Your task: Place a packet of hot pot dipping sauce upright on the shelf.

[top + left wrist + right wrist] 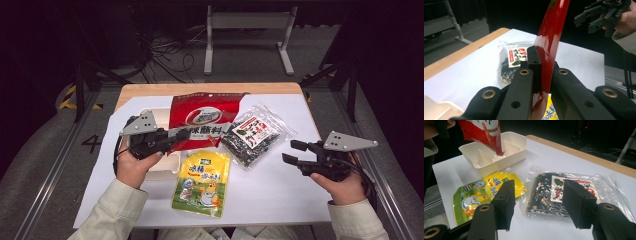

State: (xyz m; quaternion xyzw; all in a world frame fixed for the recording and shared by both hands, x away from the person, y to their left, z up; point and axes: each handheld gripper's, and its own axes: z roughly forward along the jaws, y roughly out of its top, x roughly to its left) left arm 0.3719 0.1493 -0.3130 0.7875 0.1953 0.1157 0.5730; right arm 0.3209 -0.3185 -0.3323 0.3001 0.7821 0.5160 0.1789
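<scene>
Gripping the red pouch (202, 120), left fingers (181, 135) dip its corner into the divided white box (516, 153); right fingers (291, 151) gape empty.

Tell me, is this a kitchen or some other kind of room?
Probably a lab or recording room, not a kitchen: the table wears white paper, loose cables lie on the grey floor, and a metal frame surrounds the table.

Bright tabletop, dark surroundings, slightly soft

Red pouch (202, 120) in left hand-held gripper (181, 135)
</scene>
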